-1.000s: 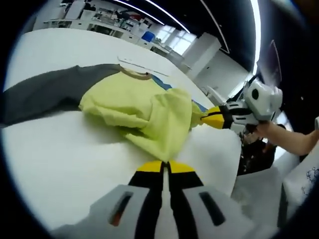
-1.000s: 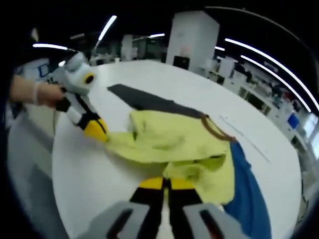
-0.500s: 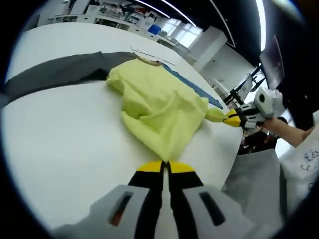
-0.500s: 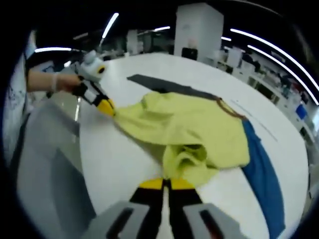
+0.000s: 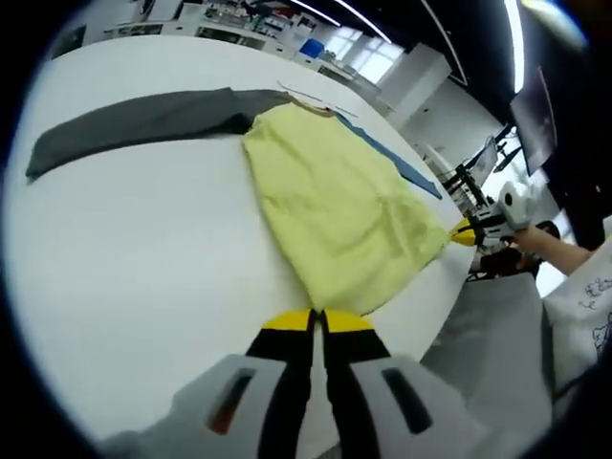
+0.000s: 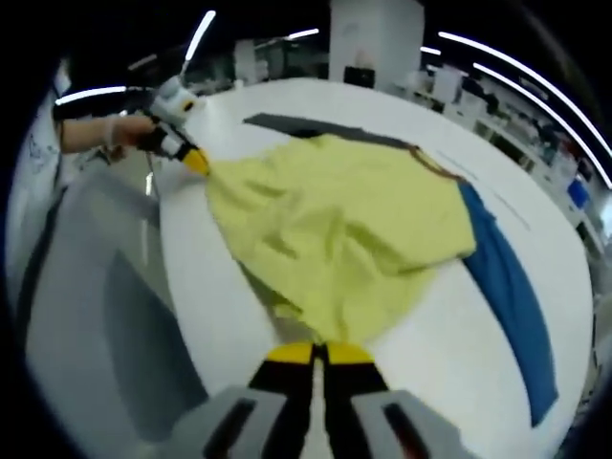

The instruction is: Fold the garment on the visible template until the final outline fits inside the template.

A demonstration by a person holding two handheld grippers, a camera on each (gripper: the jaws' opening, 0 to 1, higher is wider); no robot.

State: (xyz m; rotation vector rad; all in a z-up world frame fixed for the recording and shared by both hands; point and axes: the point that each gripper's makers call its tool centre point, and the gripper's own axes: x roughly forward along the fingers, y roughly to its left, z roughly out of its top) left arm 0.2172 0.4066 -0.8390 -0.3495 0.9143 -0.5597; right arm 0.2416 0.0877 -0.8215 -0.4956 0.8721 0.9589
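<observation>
A garment with a yellow body [image 5: 335,201], a grey sleeve [image 5: 134,124] and a blue sleeve [image 5: 392,158] lies spread flat on the white round table [image 5: 124,268]. My left gripper [image 5: 318,320] is shut on one corner of the yellow hem near the table's edge. The right gripper [image 5: 461,232], held by a gloved hand, grips the other hem corner. In the right gripper view my right gripper [image 6: 318,352] is shut on the yellow body's [image 6: 335,220] hem. The left gripper [image 6: 198,163] pinches the far corner. The blue sleeve [image 6: 507,287] trails right and the grey sleeve [image 6: 306,126] lies behind.
The table's curved edge [image 6: 191,316] runs close to both grippers, with grey floor [image 6: 96,335] beyond it. A thin straight line [image 5: 311,94] marks the table past the collar. Desks and a white pillar [image 6: 373,38] stand far behind.
The bunched yellow body has been drawn out flat. Both grippers, still holding the hem corners, have moved apart and back toward the table's edge.
</observation>
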